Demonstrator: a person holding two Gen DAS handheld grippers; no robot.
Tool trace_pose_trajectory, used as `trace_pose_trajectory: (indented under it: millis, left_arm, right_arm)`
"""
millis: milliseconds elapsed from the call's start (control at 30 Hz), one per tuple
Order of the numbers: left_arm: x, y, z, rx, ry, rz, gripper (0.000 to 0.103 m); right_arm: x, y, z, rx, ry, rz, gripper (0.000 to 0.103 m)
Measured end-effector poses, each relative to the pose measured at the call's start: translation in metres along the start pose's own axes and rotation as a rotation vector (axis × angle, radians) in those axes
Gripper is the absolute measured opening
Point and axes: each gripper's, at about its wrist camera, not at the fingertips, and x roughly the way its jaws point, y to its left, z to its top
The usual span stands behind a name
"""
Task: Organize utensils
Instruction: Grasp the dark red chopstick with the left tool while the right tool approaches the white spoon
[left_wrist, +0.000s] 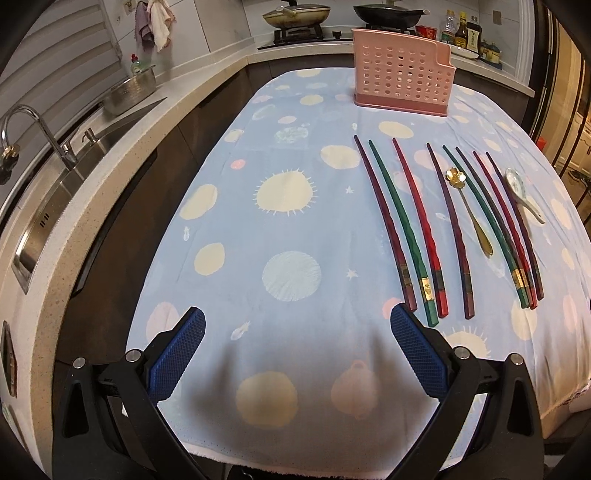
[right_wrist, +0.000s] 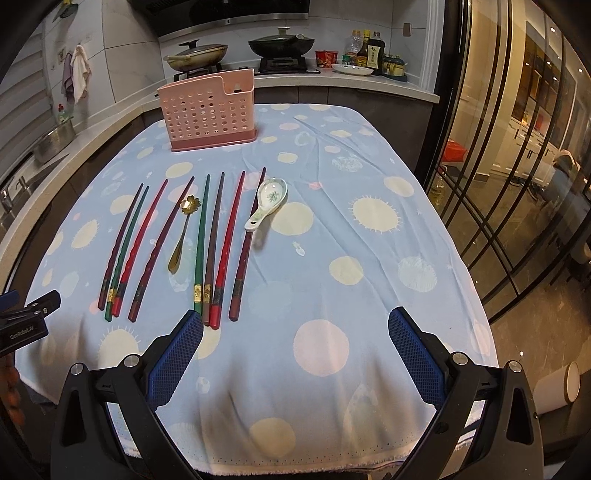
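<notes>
The left gripper (left_wrist: 297, 323) hovers with jaws wide and empty; the chopsticks (left_wrist: 406, 229) lie ahead to its right on the counter (left_wrist: 221, 258). The right gripper (right_wrist: 295, 325), jaws also wide and empty, has them ahead-left, the pink holder (right_wrist: 208, 112) beyond.
</notes>
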Motion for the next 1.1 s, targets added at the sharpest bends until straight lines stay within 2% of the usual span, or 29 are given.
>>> trace_pose_trajectory:
  millis: [133, 333, 533, 733, 933, 1100]
  left_arm:
    - [0.018, -0.003, 0.011, 0.009, 0.013, -0.002, 0.096]
    - [0.037, -0.015, 0.023, 0.021, 0.041, -0.092, 0.096]
    - [0.05, -0.026, 0.028, 0.047, 0.058, -0.124, 0.096]
    - [0.067, -0.025, 0.032, 0.037, 0.096, -0.15, 0.09]
    - [0.069, -0.017, 0.031, 0.035, 0.101, -0.175, 0.079]
    - [0.065, -0.016, 0.033, 0.047, 0.095, -0.211, 0.056]
  right_arm:
    - [0.016, 0.001, 0.007, 0.005, 0.024, 0.002, 0.096]
    - [0.028, 0.005, 0.02, -0.003, 0.033, 0.001, 0.096]
    - [0.035, 0.007, 0.029, 0.0, 0.031, 0.005, 0.096]
    - [0.04, 0.01, 0.034, -0.003, 0.038, 0.006, 0.096]
    - [0.045, 0.012, 0.044, -0.002, 0.03, 0.001, 0.096]
    - [0.055, 0.014, 0.053, 0.002, 0.021, 0.01, 0.096]
